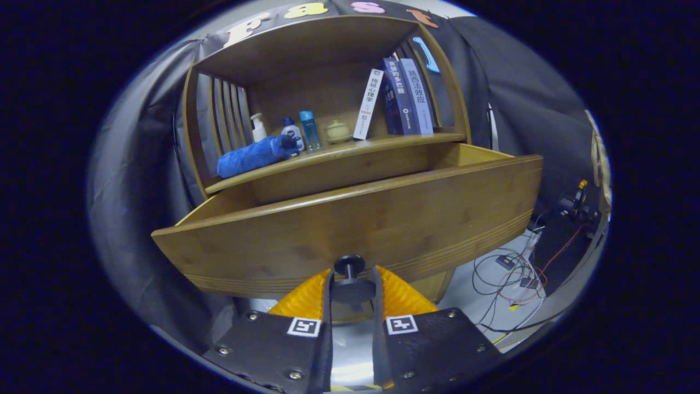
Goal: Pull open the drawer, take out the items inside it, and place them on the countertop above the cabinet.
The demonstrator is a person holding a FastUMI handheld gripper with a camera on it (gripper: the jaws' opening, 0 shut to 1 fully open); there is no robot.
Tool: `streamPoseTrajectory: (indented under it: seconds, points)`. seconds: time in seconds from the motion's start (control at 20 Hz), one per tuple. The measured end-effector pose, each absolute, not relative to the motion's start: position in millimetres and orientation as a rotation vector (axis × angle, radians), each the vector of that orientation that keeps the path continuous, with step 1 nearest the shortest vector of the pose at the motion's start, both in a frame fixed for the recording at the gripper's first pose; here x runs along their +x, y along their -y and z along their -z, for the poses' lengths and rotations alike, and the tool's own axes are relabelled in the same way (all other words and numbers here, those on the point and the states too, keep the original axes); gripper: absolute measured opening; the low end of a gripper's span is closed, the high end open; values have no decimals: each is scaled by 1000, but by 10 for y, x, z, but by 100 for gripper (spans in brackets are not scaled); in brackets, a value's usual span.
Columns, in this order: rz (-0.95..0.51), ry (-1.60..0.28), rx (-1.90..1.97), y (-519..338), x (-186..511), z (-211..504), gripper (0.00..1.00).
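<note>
The wooden drawer (350, 224) stands pulled well out of the cabinet, its broad front panel facing me; its inside is hidden behind that panel. A dark round knob (350, 276) juts from the panel's lower middle. My gripper (353, 282) is shut on the drawer knob, a finger pressed on each side. On the countertop (383, 145) above the drawer lie a rolled blue towel (254, 156), a white pump bottle (258, 127), a white bottle with a blue cap (293, 133), a blue bottle (309, 130), a small cream lidded pot (337, 131) and three books (396, 101).
The cabinet's slatted sides (221, 117) and top board (306, 44) frame the countertop niche. Loose cables and small boxes (514, 271) lie on the floor to the right of the cabinet. Black cloth hangs behind and beside it.
</note>
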State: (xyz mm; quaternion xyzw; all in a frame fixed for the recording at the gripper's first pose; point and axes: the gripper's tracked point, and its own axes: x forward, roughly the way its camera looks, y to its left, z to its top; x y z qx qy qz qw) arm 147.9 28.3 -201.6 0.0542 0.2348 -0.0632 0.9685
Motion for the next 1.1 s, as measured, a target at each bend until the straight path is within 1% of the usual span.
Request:
streamPoseTrajectory:
  seconds: [0.4,0.85,1.1]
  points:
    - [141,-458,136,-279,1413,2007,30]
    - [151,-525,83,-272,1357,2007,30]
    - [162,-493,99,-262,1331,1992,30]
